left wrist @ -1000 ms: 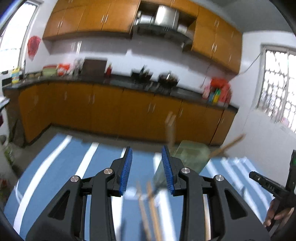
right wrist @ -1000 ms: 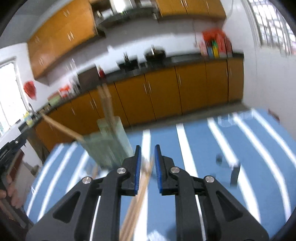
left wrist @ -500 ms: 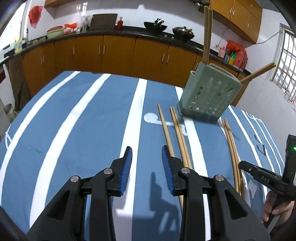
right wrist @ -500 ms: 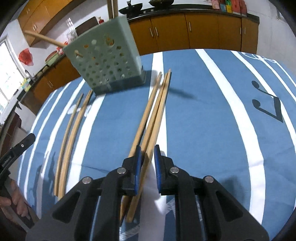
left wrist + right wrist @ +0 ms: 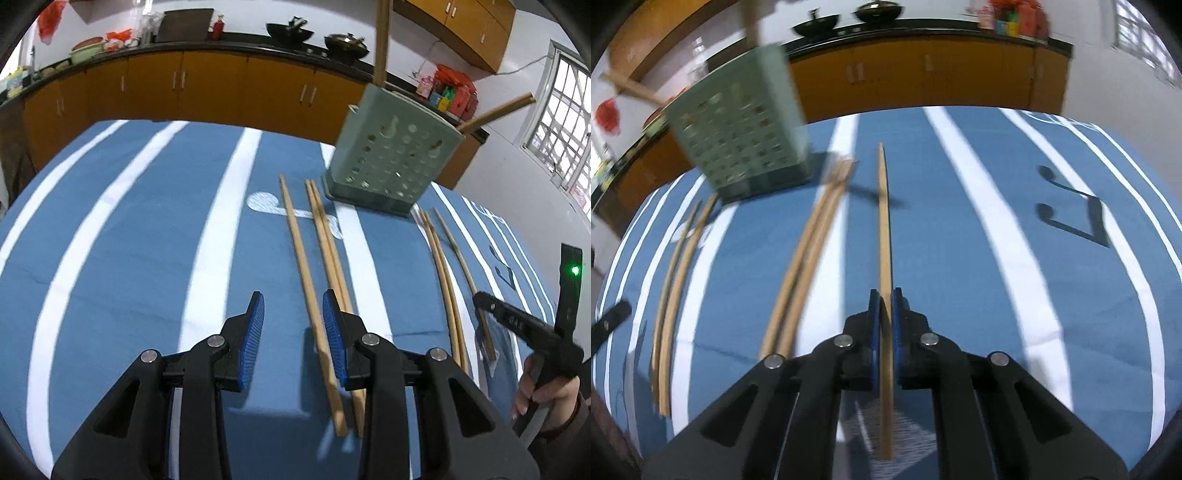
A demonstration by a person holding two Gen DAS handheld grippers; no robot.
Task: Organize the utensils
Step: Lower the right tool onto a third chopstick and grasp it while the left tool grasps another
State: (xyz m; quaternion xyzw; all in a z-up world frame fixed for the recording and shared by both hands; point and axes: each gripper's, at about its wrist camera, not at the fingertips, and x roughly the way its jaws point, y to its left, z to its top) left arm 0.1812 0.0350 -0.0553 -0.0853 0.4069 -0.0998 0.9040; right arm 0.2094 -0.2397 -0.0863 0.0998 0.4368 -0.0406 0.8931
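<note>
Right gripper clamped on one wooden chopstick; left gripper apart above chopsticks on the striped worktop.

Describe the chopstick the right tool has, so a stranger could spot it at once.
Start at the green perforated holder on the blue striped cloth. Right of it, beyond a loose pair, lies a single chopstick. It alone is clamped between the right tool's blue pads.

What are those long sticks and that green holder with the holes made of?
The sticks look like bare wood or bamboo: matt tan, faintly grained. The holder seems to be moulded plastic: even, pale green, smooth walls pierced by neat round holes.
</note>
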